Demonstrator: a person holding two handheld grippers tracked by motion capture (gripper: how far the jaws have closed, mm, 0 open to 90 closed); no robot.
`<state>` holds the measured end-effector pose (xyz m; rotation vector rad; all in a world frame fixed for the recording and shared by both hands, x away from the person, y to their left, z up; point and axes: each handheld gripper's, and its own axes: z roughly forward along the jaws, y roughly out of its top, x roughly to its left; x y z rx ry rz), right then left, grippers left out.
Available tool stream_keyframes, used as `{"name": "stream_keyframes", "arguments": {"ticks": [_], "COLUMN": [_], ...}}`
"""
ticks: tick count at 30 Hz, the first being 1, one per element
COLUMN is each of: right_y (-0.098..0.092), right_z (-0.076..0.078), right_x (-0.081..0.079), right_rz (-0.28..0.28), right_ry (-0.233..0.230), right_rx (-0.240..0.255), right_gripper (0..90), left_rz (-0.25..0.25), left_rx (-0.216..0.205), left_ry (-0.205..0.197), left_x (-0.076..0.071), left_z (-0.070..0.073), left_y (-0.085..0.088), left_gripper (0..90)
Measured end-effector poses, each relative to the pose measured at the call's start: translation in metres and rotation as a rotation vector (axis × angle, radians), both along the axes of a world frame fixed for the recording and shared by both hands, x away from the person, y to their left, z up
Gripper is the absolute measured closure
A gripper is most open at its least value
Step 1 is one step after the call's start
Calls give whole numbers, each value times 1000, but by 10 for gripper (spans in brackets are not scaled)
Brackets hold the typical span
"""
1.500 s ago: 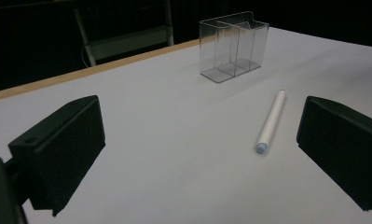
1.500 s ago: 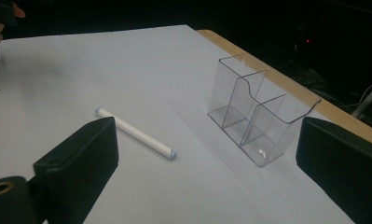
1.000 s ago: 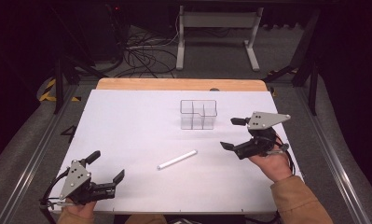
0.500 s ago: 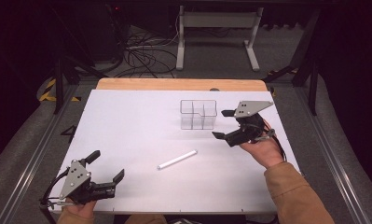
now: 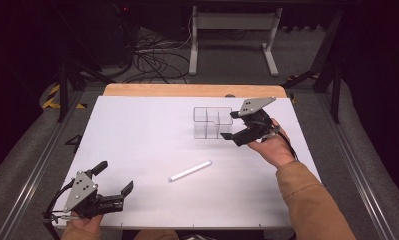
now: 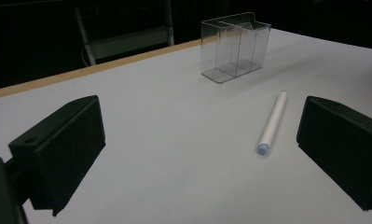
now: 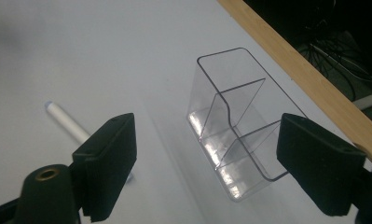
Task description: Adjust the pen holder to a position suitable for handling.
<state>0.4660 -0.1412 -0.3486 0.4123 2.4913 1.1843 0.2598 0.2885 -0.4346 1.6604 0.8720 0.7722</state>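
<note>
We see the white table [image 5: 137,130], then the clear organizer [image 5: 212,122] standing upright at its far side. Our right gripper [image 5: 229,126] is just beside it, jaws wide and just been closing, nothing pressed between them. Our left gripper [image 5: 118,176] waits wide at the near corner. The white pen [image 5: 190,170] lies flat between them.

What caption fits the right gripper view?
Right gripper, jaws open, closes in on the empty clear organizer, white marker lying beyond.
</note>
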Motion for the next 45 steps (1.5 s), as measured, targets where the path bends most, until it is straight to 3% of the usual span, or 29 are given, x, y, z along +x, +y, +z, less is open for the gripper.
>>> {"name": "stream_keyframes", "arguments": {"ticks": [6,11,15,17,21,25,32,45], "right_y": [6,4,6,7,11,20,34,52], "right_z": [-1,-4,-7,-8,-11,-11,-17,-37], "right_x": [10,18,24,25,29,34,46,58], "right_rz": [13,12,18,20,17,32,38,38], "right_ry": [-5,-5,67,76,62,46,26,51], "right_rx": [-33,-27,10,16,-15,-92,-176,-238], "right_gripper": [214,223,248,252,268,290,343,488], "left_rz": [0,-3,-3,0,9,23,38,48], "left_rx": [-3,-13,-15,-13,-8,-12,-13,-13], "left_ry": [0,2,3,5,6,4,6,6], "left_x": [0,0,0,-1,-4,-8,-13,-18], "left_z": [0,0,0,0,-1,-1,-2,-3], "left_y": [1,1,1,2,4,6,10,14], "left_gripper": [18,19,19,19,18,18,19,19]}}
